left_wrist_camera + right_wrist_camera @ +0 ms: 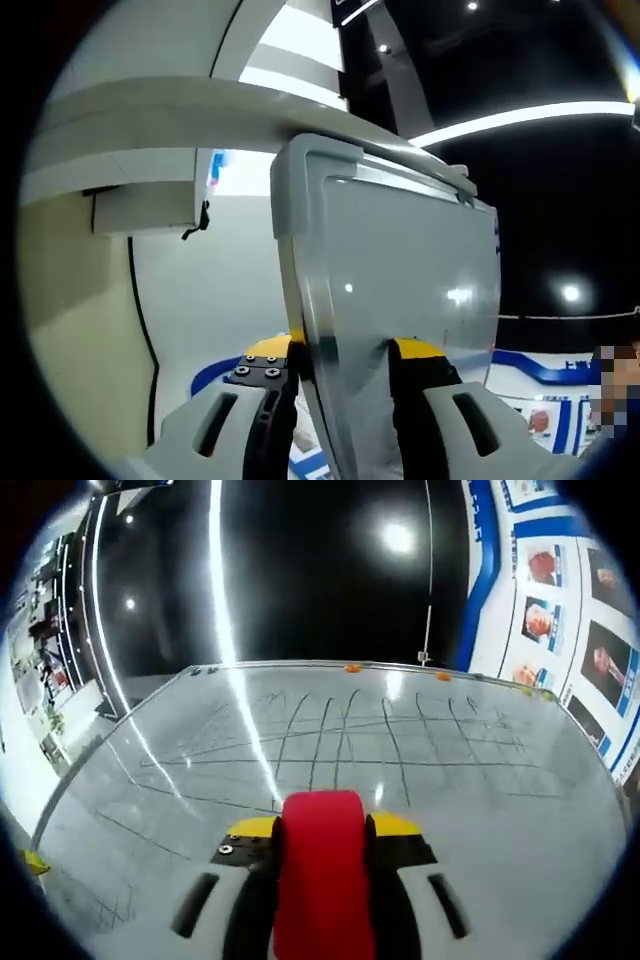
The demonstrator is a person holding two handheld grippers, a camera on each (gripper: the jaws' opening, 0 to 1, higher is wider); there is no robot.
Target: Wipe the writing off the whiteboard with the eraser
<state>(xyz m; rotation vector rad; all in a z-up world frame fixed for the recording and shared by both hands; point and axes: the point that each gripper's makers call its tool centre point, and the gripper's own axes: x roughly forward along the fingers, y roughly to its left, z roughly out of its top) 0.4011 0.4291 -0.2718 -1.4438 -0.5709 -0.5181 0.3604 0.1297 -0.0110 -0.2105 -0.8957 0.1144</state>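
In the left gripper view my left gripper (345,370) is shut on the edge of the whiteboard (400,290), which rises edge-on between the jaws with its grey frame at the top. In the right gripper view my right gripper (322,845) is shut on a red eraser (322,870) that points at the whiteboard (450,770). The board's face carries crossing dark pen lines (340,740) across its middle and fainter ones at the lower left. Small orange magnets (352,667) sit along its far rim. Whether the eraser touches the board I cannot tell.
A white wall with a black cable (140,300) and a white ledge (150,210) lie left of the board. A wall of blue-framed posters (560,610) stands to the right, with a dark ceiling and strip lights (215,580) beyond.
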